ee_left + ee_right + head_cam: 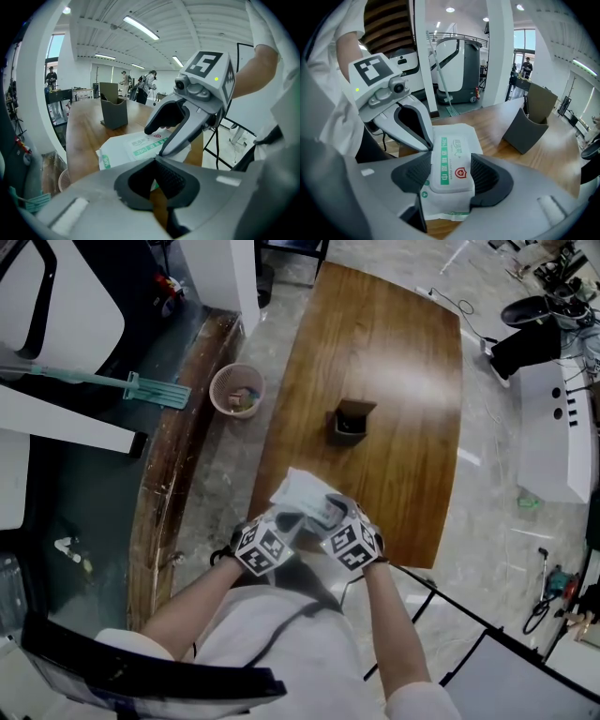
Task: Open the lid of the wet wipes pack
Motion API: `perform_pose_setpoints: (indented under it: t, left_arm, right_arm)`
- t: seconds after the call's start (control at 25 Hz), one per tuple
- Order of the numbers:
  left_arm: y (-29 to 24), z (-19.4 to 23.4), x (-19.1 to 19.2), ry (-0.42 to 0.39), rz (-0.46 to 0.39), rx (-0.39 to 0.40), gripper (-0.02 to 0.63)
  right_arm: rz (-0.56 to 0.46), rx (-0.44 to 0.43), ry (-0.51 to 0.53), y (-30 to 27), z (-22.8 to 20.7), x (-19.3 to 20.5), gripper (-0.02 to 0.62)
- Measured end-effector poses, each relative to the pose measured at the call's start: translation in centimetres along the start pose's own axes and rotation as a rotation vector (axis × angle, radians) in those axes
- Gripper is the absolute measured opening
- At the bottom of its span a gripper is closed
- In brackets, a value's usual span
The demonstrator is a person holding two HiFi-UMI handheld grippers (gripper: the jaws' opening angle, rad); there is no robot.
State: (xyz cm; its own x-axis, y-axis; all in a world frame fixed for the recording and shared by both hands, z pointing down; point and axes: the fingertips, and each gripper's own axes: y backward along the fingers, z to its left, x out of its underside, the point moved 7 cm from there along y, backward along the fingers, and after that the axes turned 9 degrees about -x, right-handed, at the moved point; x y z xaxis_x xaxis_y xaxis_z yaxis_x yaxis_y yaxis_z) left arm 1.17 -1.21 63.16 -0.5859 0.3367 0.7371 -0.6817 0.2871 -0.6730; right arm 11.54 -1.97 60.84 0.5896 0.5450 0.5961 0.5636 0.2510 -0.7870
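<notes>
The white wet wipes pack [302, 491] with green print lies at the near end of the wooden table [394, 362]. In the right gripper view its flat lid [451, 164], closed, sits between the two dark pads of my right gripper [450, 180], which straddles it with jaws wide. My left gripper [427, 143] comes in from the left and pinches the pack's side edge. In the left gripper view the pack [129, 150] runs under my nearly closed left gripper [157, 183], with the right gripper [158, 140] above it. Both grippers, left [286, 521] and right [328, 519], meet over the pack.
A dark grey open box [350, 423] stands mid-table beyond the pack. A pink waste basket [237, 390] sits on the floor left of the table, with a teal mop [103, 381] further left. The table's near edge is just under my hands.
</notes>
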Motion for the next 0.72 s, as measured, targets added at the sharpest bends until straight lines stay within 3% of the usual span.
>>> perform_pose_setpoints:
  t: [0.72]
  left_arm:
    - [-0.12,-0.15,0.00,0.027,0.007,-0.035,0.003]
  right_arm:
    - [0.011,-0.106,-0.069,0.25,-0.96,-0.24,0.264]
